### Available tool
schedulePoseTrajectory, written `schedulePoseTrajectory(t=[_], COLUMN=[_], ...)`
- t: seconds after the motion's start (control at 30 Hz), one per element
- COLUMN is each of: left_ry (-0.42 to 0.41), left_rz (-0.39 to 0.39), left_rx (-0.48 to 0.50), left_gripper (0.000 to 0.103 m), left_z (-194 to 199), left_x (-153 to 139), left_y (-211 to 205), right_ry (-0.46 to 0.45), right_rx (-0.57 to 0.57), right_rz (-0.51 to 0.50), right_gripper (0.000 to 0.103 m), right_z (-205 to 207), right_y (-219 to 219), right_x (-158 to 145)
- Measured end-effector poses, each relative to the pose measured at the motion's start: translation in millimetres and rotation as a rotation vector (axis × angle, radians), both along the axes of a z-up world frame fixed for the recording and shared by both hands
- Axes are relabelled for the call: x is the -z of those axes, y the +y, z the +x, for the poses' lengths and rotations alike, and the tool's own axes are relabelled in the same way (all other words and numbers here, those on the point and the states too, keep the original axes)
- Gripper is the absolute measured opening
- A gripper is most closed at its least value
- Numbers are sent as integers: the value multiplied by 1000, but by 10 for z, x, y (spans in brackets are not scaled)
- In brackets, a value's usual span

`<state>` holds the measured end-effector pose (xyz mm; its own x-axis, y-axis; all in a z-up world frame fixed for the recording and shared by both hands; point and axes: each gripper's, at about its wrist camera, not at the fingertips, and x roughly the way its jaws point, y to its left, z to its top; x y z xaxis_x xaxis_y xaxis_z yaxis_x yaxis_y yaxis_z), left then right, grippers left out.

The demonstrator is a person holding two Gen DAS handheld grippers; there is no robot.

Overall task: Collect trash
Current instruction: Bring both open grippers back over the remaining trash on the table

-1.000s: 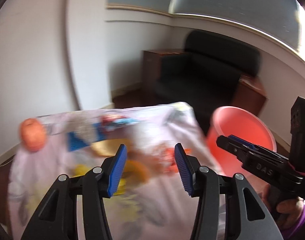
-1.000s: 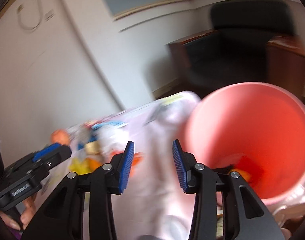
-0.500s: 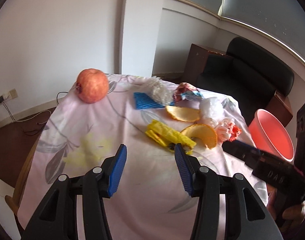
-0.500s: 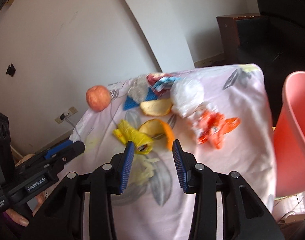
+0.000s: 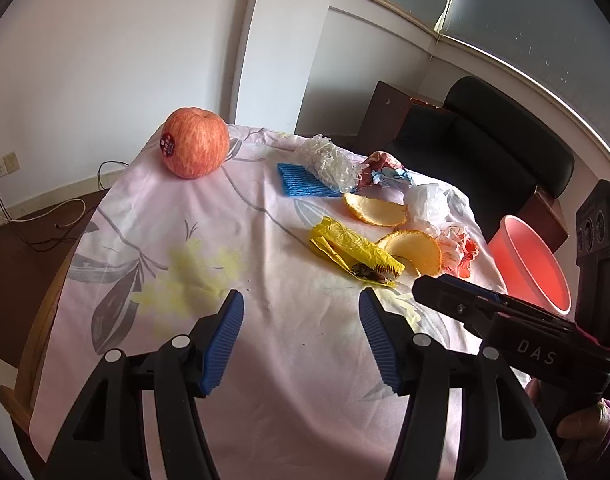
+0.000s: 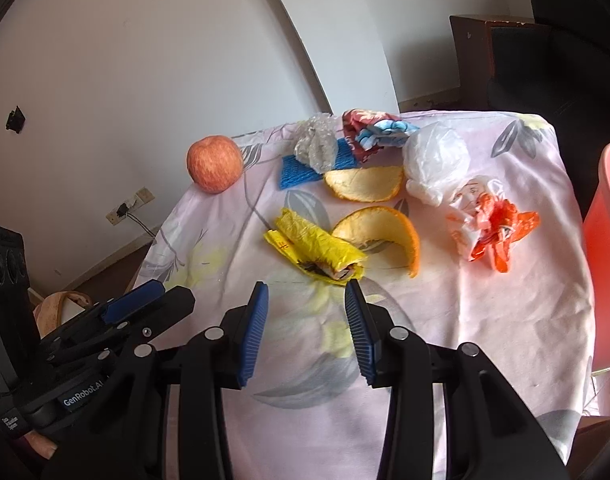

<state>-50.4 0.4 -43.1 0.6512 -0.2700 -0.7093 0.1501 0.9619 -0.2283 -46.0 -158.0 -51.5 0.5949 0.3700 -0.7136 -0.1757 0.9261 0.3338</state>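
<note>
1. Pink plastic bin [image 5: 533,264] beyond the table's [image 5: 289,392] right edge, upright, well apart from both tools.
2. White crumpled bag [image 6: 437,160] far on the cloth, touching an orange-and-white wrapper [image 6: 493,228].
3. Two curved orange peels [image 6: 385,236], pale inside.
4. Yellow crinkled wrapper [image 6: 317,250] just ahead of right tool [image 6: 307,320], part open, empty.
5. Left tool [image 5: 301,340] spread wide over bare cloth, jaws just opened further, nothing between.

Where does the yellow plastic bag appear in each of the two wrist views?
Left wrist view: yellow plastic bag, right of centre.
Right wrist view: yellow plastic bag, at centre, just above the gripper tips.
Shared landmark: the orange peel, touching its right side.
</note>
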Motion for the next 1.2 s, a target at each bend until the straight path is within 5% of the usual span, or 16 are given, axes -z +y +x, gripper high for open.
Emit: schedulePoseTrajectory(t=[0.47,1.2], left_ry=[-15,-6], left_rz=[2,25], left_rx=[-36,37], left_gripper=[66,72], left_z=[-41,18], left_x=[-7,8], left_y=[185,14], right_ry=[1,62], right_rx=[-60,-34], right_rz=[41,103], right_gripper=[41,41], right_z=[-101,-11], right_y=[217,60], right_x=[-90,79])
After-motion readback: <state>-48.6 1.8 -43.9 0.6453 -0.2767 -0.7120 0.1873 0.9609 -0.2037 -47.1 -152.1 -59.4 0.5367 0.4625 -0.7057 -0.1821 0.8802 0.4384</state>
